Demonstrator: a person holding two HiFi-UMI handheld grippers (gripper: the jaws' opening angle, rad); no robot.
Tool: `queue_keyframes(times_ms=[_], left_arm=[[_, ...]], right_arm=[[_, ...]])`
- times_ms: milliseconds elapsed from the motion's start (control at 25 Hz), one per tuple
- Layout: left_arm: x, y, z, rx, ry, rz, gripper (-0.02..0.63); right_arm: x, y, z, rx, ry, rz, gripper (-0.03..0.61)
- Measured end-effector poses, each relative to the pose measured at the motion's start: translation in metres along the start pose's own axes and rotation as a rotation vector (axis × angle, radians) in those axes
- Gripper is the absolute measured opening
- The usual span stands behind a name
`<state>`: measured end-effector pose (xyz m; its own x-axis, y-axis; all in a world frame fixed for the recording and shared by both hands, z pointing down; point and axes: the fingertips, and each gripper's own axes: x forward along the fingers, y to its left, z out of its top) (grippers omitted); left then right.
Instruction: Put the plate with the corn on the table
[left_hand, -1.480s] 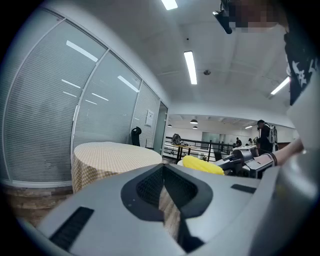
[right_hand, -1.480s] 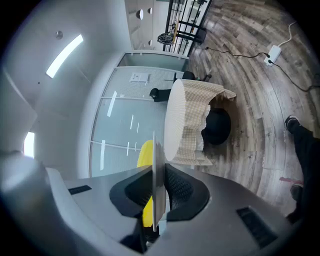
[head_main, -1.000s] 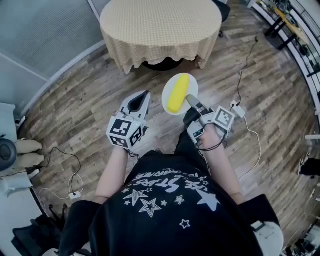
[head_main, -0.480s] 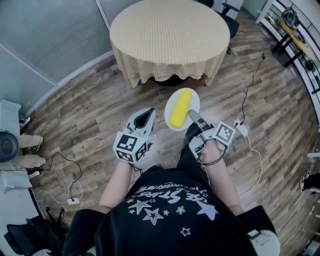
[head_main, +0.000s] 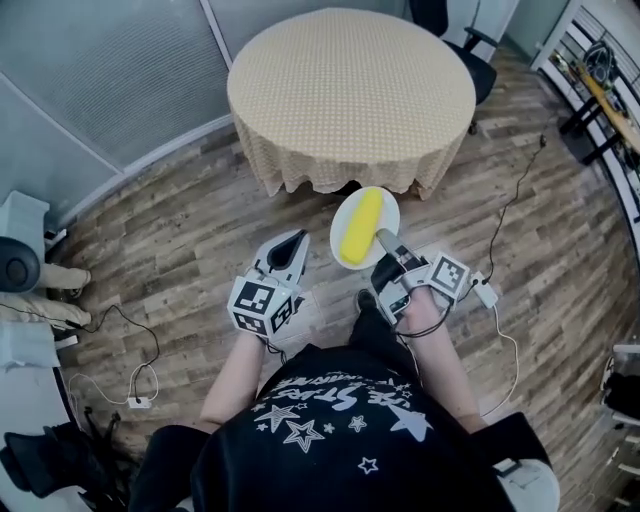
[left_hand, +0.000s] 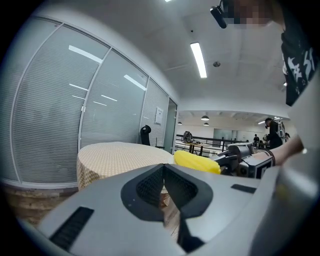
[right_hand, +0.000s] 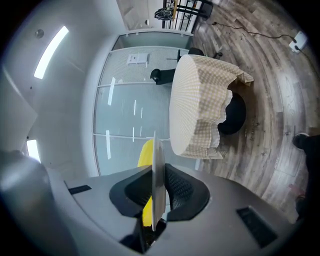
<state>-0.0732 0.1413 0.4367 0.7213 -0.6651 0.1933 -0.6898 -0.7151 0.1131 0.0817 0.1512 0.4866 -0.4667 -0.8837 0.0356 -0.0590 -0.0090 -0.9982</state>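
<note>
Wood floor (head_main: 180, 235), round tabletop (head_main: 350, 90) just ahead; right gripper (head_main: 385, 241) clamps plate (head_main: 389, 212) rim, level, likely so corn (head_main: 360, 226) won't roll. Left gripper (head_main: 293, 243) closed, empty, idle.

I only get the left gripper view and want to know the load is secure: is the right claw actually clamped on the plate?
Observer: Yes. The right gripper view shows the right claw shut on the plate, at its rim, seen edge-on between its jaws.
Operator: Where does the corn sit?
Observer: Head view: the corn lies lengthwise across the plate's middle.
Operator: Over the table yet?
Observer: No, the plate hangs over the wooden floor, just short of the table.
</note>
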Motion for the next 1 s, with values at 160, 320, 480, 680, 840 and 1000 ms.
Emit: queue_keyframes(times_ms=[160,320,480,680,840,1000], left_arm=[[0.045,0.018,0.016,-0.007,0.004,0.055,0.008],[0.091,0.029,0.032,-0.022,0.0,0.098,0.008],[0.1,0.029,0.032,-0.025,-0.004,0.116,0.008],[0.138,0.033,0.034,-0.034,-0.015,0.149,0.008],[0.128,0.036,0.027,-0.049,-0.032,0.194,0.008],[0.169,0.051,0.034,-0.072,-0.008,0.223,0.008]], right_arm=[[0.035,0.0,0.048,-0.004,0.05,-0.006,0.058],[0.062,0.003,0.096,-0.005,0.087,-0.011,0.058],[0.069,0.005,0.11,-0.017,0.102,0.001,0.058],[0.084,-0.002,0.147,-0.011,0.124,0.013,0.058],[0.082,-0.011,0.142,-0.029,0.158,0.004,0.058],[0.113,-0.014,0.185,-0.02,0.184,-0.002,0.058]])
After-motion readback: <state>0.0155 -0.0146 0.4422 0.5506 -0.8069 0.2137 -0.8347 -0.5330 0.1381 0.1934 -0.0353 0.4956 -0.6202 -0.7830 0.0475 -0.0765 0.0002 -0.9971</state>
